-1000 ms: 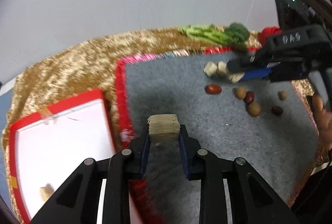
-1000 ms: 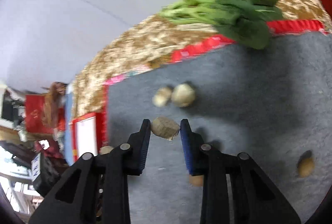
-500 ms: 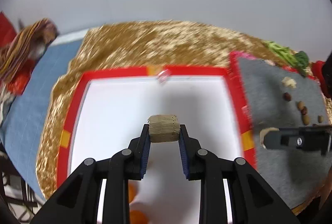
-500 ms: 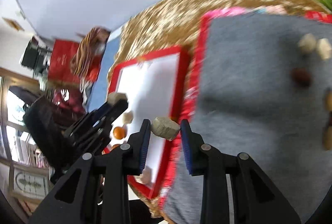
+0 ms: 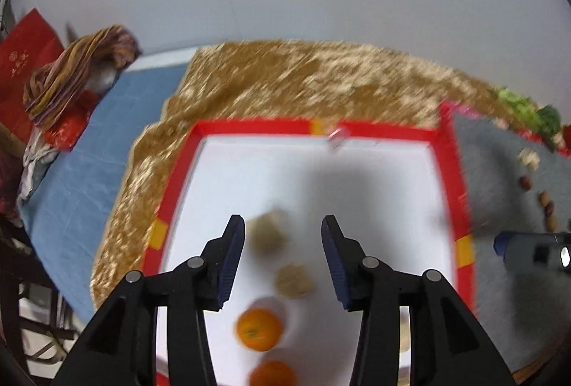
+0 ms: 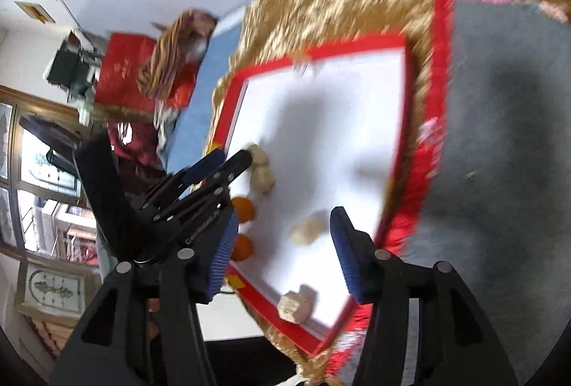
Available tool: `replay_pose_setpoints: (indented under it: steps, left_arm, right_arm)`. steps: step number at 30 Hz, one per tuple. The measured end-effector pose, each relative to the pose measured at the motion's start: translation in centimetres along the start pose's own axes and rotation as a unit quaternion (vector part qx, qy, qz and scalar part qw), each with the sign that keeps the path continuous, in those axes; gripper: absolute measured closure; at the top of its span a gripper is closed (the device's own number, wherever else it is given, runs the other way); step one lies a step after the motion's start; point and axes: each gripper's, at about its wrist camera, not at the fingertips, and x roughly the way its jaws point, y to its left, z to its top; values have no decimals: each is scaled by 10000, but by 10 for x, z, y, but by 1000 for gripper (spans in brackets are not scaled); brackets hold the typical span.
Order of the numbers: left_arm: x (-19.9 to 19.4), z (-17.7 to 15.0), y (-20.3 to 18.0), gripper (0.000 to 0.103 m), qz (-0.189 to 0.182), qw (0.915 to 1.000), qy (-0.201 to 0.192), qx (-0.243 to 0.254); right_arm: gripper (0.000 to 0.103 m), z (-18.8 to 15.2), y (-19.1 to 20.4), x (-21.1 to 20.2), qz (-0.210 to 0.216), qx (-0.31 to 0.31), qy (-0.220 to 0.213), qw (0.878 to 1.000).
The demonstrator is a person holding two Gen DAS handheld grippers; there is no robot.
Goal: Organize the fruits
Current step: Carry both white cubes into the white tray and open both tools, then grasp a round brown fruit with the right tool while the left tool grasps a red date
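Observation:
My left gripper [image 5: 283, 237] is open over the red-rimmed white tray [image 5: 249, 128]. A beige chunk [image 5: 267, 231] lies blurred in the tray between its fingers, another beige piece [image 5: 294, 280] and two oranges [image 5: 259, 329] sit nearer me. My right gripper [image 6: 282, 236] is open above the same tray [image 6: 349, 45], with a beige chunk [image 6: 307, 229] blurred between its fingers. The left gripper also shows in the right wrist view [image 6: 235, 159], next to beige pieces [image 6: 262, 173]. Another beige piece [image 6: 294, 307] lies at the tray's near corner.
A grey felt mat [image 5: 499, 171] with a red border lies right of the tray, carrying small nuts and dates [image 5: 546, 204]. Green vegetables [image 5: 528, 107] lie at its far edge. A gold cloth [image 5: 303, 79] covers the table; a striped fabric bundle [image 5: 78, 64] sits far left.
Both grippers have opened and let go of their beige chunks, which now lie in the tray. The right gripper has moved from the mat edge to over the tray.

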Motion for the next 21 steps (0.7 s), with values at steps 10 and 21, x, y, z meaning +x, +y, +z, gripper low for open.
replay_pose_setpoints:
  steps: [10,21]
  left_arm:
    - [-20,3,-113,58,-1131,9888,-297,927]
    - [-36,-20,-234,58,-2370,9509,-159,1984]
  right_arm:
    - [47,0,-99,-135,-490,925,-1046,9890]
    - [44,-78,-215,-267,-1590,2180,-1745,9470]
